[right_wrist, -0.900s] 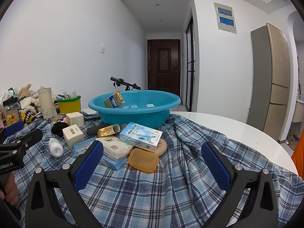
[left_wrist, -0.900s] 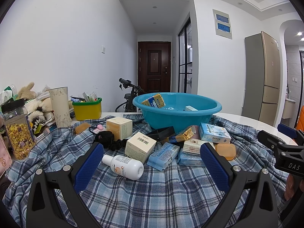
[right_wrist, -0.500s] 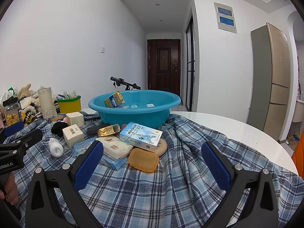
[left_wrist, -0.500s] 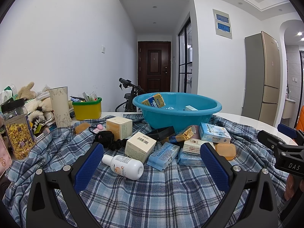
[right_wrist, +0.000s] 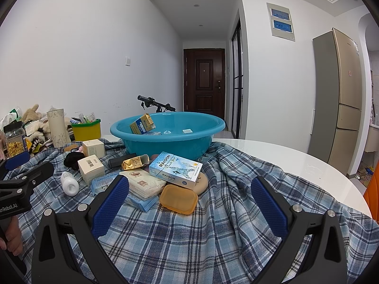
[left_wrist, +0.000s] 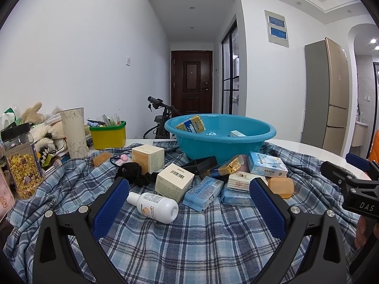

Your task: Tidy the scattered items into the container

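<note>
A blue plastic basin stands at the back of the plaid cloth with a yellow-blue box and a small white box inside. In front of it lie scattered items: a white bottle, cream boxes, blue packets, a RAISON box, an orange soap case, a gold packet and a black hair tie. My left gripper hovers open before the bottle. My right gripper is open before the soap case.
At the left stand a cereal jar, a tall pale cup, a yellow-green tub and plush toys. The bare white tabletop lies to the right. A bicycle handlebar and a fridge are beyond.
</note>
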A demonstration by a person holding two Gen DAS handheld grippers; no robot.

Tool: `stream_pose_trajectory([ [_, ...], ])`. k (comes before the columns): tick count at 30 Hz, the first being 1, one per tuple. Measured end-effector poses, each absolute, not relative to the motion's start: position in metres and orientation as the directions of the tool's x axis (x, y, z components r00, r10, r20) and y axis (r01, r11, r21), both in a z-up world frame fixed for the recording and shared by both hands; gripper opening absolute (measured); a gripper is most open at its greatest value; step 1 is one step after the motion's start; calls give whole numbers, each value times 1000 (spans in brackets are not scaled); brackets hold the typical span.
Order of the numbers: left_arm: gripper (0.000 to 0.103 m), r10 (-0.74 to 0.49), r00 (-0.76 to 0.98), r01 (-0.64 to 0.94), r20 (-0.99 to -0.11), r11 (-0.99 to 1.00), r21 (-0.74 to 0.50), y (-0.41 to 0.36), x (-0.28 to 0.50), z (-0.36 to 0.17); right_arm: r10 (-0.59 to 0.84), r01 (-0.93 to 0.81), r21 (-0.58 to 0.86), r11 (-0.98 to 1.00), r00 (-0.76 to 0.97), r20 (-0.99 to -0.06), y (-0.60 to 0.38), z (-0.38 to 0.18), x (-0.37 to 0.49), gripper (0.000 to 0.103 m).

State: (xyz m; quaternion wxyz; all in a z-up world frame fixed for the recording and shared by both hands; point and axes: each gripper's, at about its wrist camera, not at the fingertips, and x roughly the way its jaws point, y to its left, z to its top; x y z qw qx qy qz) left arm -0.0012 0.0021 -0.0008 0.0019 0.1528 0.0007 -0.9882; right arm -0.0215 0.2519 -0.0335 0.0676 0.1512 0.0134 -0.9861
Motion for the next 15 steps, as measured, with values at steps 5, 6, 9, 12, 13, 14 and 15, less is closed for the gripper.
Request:
stream_pose_trajectory([
  [5,103,10,-951,-9,-308,-1000,-5,4,-4,-4,-122,130,-4,-992,-941,-315,254,-34,-25,102],
  [6,103,13,-950,-11,-311,-1000,-8,4,-4,-4,-122,130,-4,-992,-941,-315,253,-33,-24,102],
  [9,103,17,-950,-12,-311,-1000,-17,4,-5,-4,-134,140,2,-990,-942,-306,254,-33,-23,102],
  [12,103,14,-954,-11,-300,-1000,-12,5,-5,-2,-132,140,-7,-990,-945,-300,252,-34,-23,102],
  [13,103,19,-953,-18,-303,-1000,-9,5,-5,-2,-127,139,-15,-990,-943,-309,251,-34,-24,102],
  [14,103,20,-951,-21,-309,-1000,-1,5,-6,-2,-123,138,-22,-990,-939,-322,251,-34,-26,102],
  [15,103,13,-949,-17,-316,-1000,9,6,-7,-2,-122,139,-27,-990,-932,-340,250,-35,-28,102],
])
